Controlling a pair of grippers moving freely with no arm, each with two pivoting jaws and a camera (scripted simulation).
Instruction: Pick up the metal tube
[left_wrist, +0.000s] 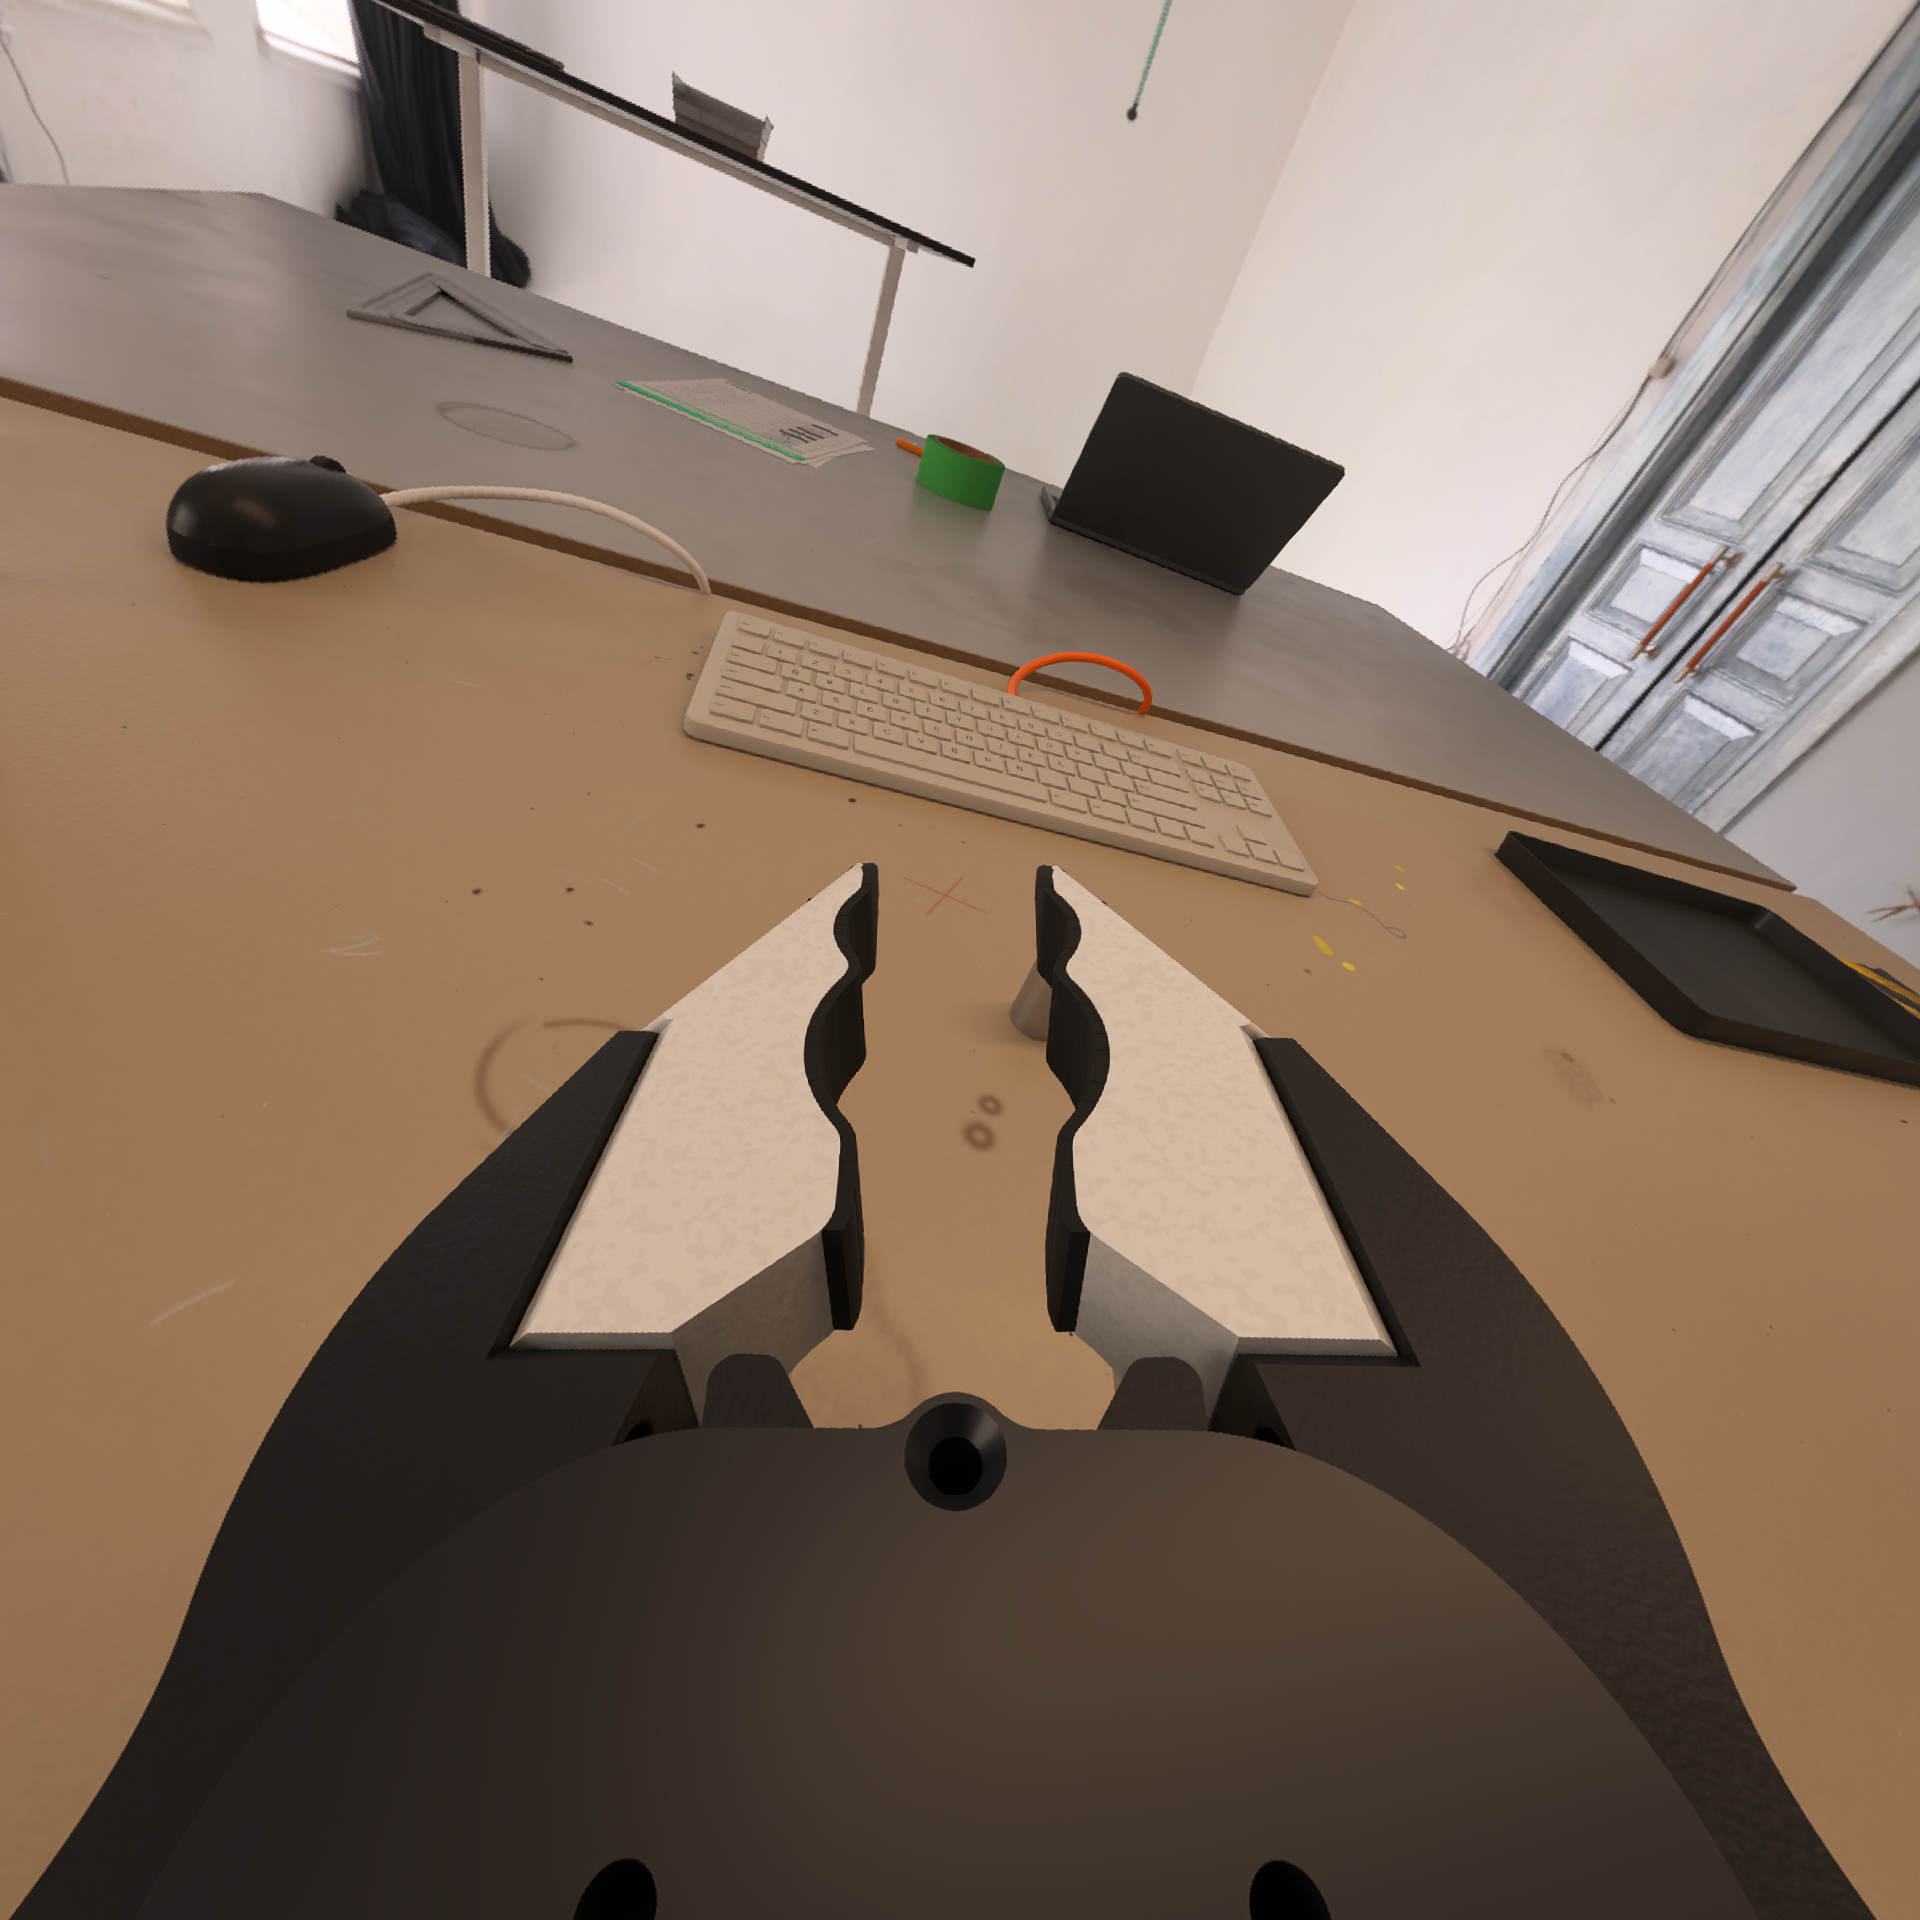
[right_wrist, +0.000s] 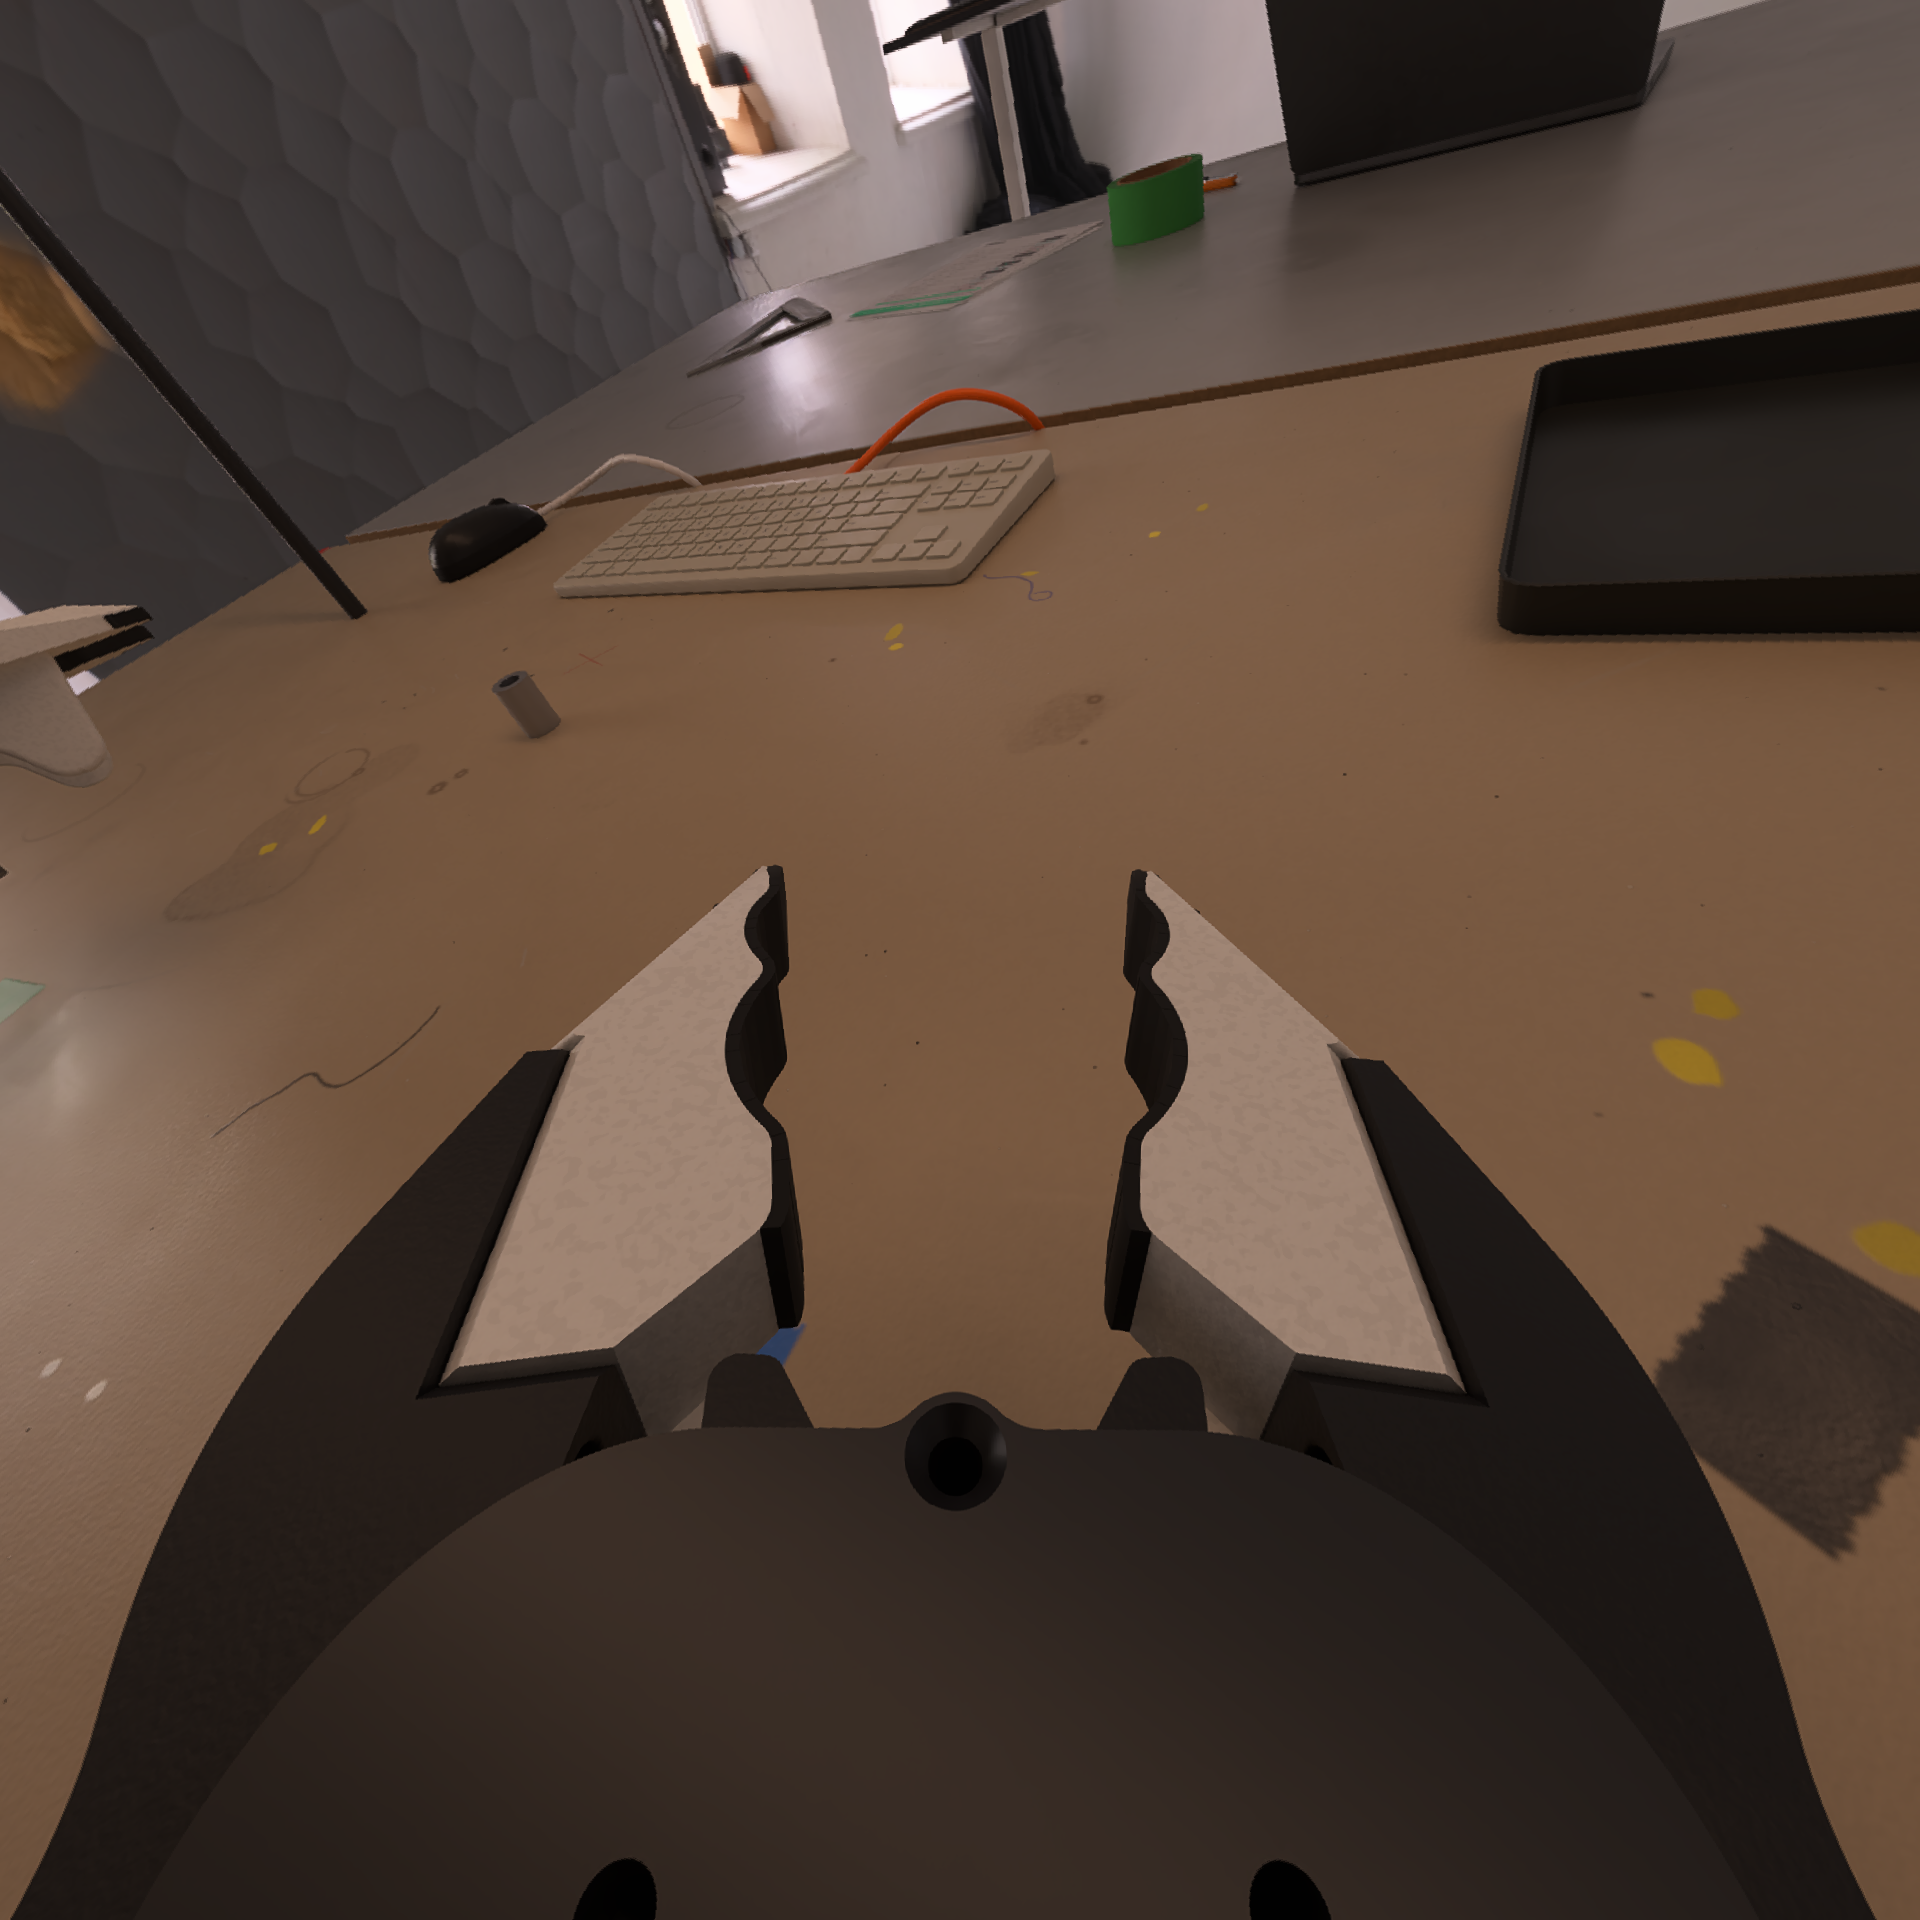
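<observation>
Short grey metal tube (right_wrist: 527, 704), upright and slightly tilted, on tan tabletop (right_wrist: 935, 748)

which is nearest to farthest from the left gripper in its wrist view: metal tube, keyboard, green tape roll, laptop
1. metal tube, just past the right fingertip
2. keyboard, ahead on the tan table
3. green tape roll, on the grey table behind
4. laptop, right of the tape, slightly farther

A white keyboard (left_wrist: 997, 748) lies mid-frame on a scuffed tan table (left_wrist: 312, 831), an orange cable (left_wrist: 1081, 670) arching behind it and a black mouse (left_wrist: 275, 514) at upper left. At right sits a black tray (left_wrist: 1704, 961); farther back, a green tape roll (left_wrist: 959, 470) stands beside a dark laptop (left_wrist: 1195, 483) on the grey desk (left_wrist: 208, 281).
</observation>
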